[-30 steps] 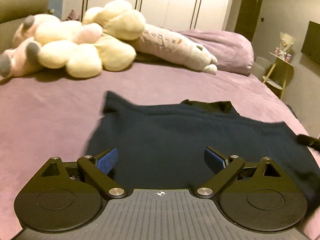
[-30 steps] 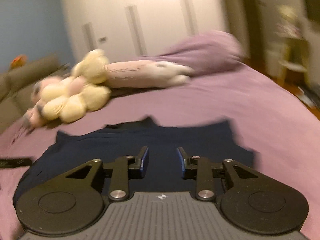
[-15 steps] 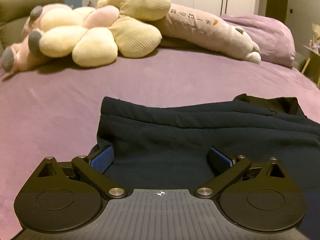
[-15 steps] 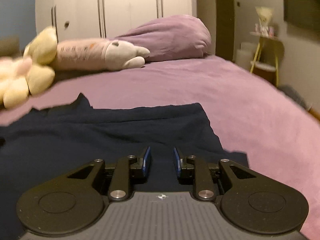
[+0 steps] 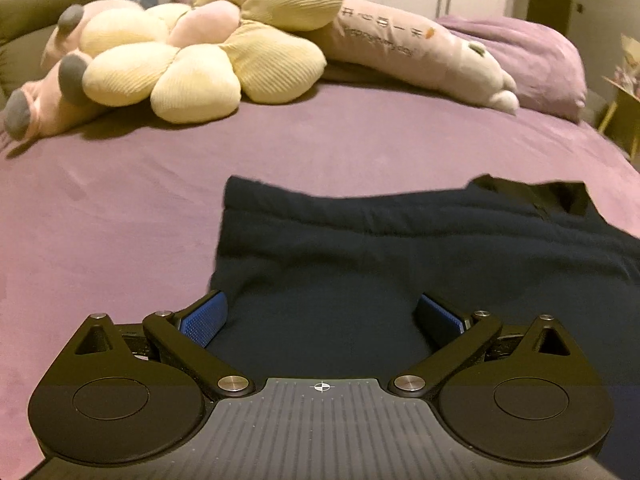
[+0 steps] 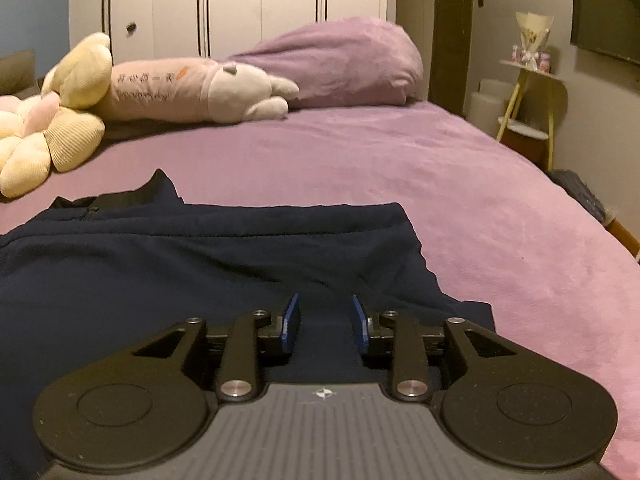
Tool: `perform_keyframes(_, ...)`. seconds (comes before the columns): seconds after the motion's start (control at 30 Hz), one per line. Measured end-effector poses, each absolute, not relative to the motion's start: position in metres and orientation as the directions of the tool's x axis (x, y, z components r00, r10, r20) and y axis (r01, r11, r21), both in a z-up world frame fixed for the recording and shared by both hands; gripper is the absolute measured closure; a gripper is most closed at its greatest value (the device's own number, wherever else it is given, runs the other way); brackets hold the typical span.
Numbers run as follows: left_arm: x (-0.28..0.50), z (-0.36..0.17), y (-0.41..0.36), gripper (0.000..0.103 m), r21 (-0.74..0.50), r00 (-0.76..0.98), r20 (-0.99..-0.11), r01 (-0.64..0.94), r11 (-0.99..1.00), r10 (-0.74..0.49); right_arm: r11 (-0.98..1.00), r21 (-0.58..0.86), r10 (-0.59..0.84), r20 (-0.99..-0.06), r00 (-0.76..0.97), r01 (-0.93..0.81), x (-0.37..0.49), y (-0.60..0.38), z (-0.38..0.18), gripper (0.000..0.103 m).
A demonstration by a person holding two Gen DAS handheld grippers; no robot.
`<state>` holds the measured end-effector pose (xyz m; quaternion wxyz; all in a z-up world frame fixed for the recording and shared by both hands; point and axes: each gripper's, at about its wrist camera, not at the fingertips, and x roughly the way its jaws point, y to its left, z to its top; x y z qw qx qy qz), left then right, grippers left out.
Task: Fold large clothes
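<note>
The left gripper (image 5: pixel 320 316) is spread wide over the dark navy garment (image 5: pixel 400 264), nothing pinched; the right gripper (image 6: pixel 325 322) is seen opening, cloth below but ungripped. The garment is laid crosswise on the purple bed (image 5: pixel 120 220), each side edge nearest its own gripper.

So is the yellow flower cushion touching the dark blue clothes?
Apart. In the left wrist view, bare purple bed lies between the flower cushion and the dark blue clothes.

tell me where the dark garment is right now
The dark navy garment lies spread on the purple bed, directly ahead of both tools, nearer than the flower plush.
</note>
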<state>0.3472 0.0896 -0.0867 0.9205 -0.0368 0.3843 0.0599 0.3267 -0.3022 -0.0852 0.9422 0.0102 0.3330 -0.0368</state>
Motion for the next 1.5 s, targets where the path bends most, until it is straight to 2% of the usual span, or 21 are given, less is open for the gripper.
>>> perform_keyframes(0.13, 0.295, -0.070, 0.116, 0.000, -0.048, 0.702, -0.709, -0.145, 0.988, 0.069, 0.995, 0.050, -0.033, -0.651, 0.759, 0.086, 0.306, -0.305, -0.064, 0.063)
perform_keyframes(0.33, 0.190, -0.070, 0.182, 0.000, -0.330, 0.687, -0.720, -0.212, 0.920, -0.100, 0.985, 0.173, 0.105, -0.577, 0.810, -0.005, 0.199, -0.302, -0.040, 0.063)
perform_keyframes(0.47, 0.142, -0.077, 0.202, 0.000, -0.552, 0.694, -0.667, -0.219, 0.804, -0.269, 0.978, 0.198, 0.158, -0.526, 0.836, -0.061, 0.143, -0.284, -0.036, 0.063)
perform_keyframes(0.6, 0.133, -0.092, 0.206, 0.000, -0.688, 0.689, -0.612, -0.221, 0.692, -0.388, 0.969, 0.209, 0.231, -0.566, 0.791, -0.133, 0.130, -0.263, -0.039, 0.063)
perform_keyframes(0.7, 0.137, -0.108, 0.209, 0.005, -0.752, 0.681, -0.582, -0.242, 0.613, -0.445, 0.964, 0.227, 0.247, -0.590, 0.769, -0.136, 0.129, -0.253, -0.037, 0.063)
perform_keyframes(0.77, 0.139, -0.117, 0.214, 0.013, -0.785, 0.680, -0.564, -0.265, 0.560, -0.468, 0.959, 0.251, 0.261, -0.598, 0.758, -0.131, 0.129, -0.251, -0.034, 0.063)
perform_keyframes(0.97, 0.144, -0.129, 0.228, 0.017, -0.849, 0.716, -0.493, -0.272, 0.454, -0.494, 0.968, 0.222, 0.237, -0.646, 0.726, -0.118, 0.126, -0.242, -0.031, 0.063)
perform_keyframes(1.03, 0.149, -0.133, 0.232, 0.018, -0.860, 0.719, -0.480, -0.272, 0.433, -0.503, 0.966, 0.235, 0.238, -0.653, 0.719, -0.106, 0.127, -0.242, -0.032, 0.066)
perform_keyframes(1.1, 0.155, -0.136, 0.236, 0.018, -0.867, 0.722, -0.470, -0.270, 0.418, -0.508, 0.970, 0.222, 0.224, -0.666, 0.712, -0.097, 0.130, -0.239, -0.031, 0.076)
perform_keyframes(1.2, 0.164, -0.138, 0.237, 0.019, -0.874, 0.718, -0.459, -0.260, 0.410, -0.524, 0.978, 0.189, 0.193, -0.682, 0.706, -0.086, 0.134, -0.233, -0.031, 0.085)
perform_keyframes(1.4, 0.184, -0.141, 0.232, 0.024, -0.879, 0.703, -0.452, -0.248, 0.406, -0.549, 0.982, 0.170, 0.180, -0.695, 0.696, -0.084, 0.143, -0.222, -0.030, 0.090)
perform_keyframes(1.5, 0.191, -0.144, 0.232, 0.032, -0.884, 0.705, -0.448, -0.259, 0.389, -0.550, 0.982, 0.169, 0.183, -0.694, 0.697, -0.090, 0.149, -0.219, -0.030, 0.090)
